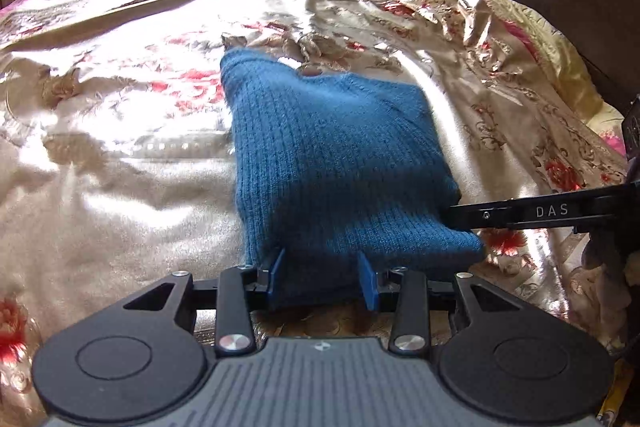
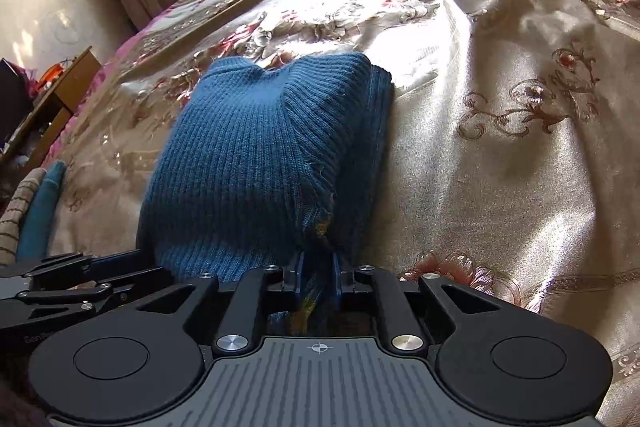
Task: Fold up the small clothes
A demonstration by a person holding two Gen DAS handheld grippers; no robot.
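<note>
My left fingers (image 1: 322, 279) grasp the near edge of the blue knit garment (image 1: 332, 155); my right fingers (image 2: 318, 277) pinch its near right corner. The garment stretches away from both, long axis forward, over the flowered bed cover (image 1: 120, 107).

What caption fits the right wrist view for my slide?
Right gripper shut on the near edge of a blue knit garment on a floral bedspread, left gripper alongside.
</note>
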